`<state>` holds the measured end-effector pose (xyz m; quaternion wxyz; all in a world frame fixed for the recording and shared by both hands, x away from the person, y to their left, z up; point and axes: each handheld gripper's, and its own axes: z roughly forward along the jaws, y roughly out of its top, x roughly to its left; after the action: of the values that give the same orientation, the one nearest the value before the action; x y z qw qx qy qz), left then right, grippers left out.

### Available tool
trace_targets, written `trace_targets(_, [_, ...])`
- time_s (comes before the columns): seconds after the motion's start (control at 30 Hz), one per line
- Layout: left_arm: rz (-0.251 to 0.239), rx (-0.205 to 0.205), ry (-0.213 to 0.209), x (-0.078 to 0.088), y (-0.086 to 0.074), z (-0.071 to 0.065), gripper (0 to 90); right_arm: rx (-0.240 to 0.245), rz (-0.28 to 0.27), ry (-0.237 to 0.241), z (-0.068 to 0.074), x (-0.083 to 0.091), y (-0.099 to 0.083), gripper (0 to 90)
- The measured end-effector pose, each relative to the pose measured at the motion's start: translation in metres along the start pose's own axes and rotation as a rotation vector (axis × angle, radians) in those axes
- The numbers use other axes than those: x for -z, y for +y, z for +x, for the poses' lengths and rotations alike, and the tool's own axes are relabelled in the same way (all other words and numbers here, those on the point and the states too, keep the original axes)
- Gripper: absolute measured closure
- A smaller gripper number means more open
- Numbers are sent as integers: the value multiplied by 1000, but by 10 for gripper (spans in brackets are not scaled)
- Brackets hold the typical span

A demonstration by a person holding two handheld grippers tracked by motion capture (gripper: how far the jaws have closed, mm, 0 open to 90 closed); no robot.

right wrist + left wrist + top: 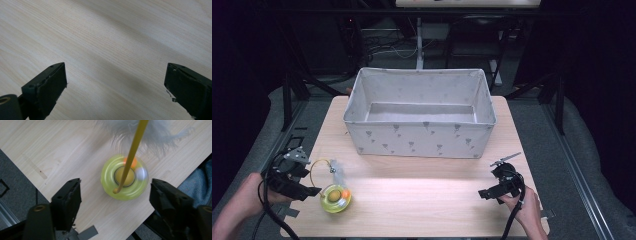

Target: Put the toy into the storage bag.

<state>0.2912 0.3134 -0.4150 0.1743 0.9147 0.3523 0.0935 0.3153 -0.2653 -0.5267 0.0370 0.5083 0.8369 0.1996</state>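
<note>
A yellow-green ring-shaped toy with an orange ball inside lies near the table's front left corner. A thin yellow wand rises from its centre to a grey feather tuft. In the left gripper view the toy sits just beyond the two jaws, and the feather spreads above it. My left gripper is open right beside the toy, holding nothing. My right gripper is open over bare wood at the front right, seen wide apart in the right gripper view.
A large white fabric bin with small grey triangles stands open at the back middle of the wooden table. The table's left edge and a dark floor lie close to the left gripper. Dark stands and cables sit behind the table.
</note>
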Motion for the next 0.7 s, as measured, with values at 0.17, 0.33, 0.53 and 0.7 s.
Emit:
trace_targets(0.17, [18, -19, -7, 4, 6, -1, 394, -4, 2, 3, 0, -1, 0, 41])
trace_targets(0.33, [74, -42, -17, 4, 12, -1, 519, -3, 1, 4, 0, -1, 0, 42])
trace_targets(0.53, [118, -59, -19, 4, 18, 0, 612, -4, 6, 2, 1, -2, 0, 42])
trace_targets(0.7, [128, -61, -13, 3, 24, 2, 662, -2, 12, 3, 1, -2, 0, 48])
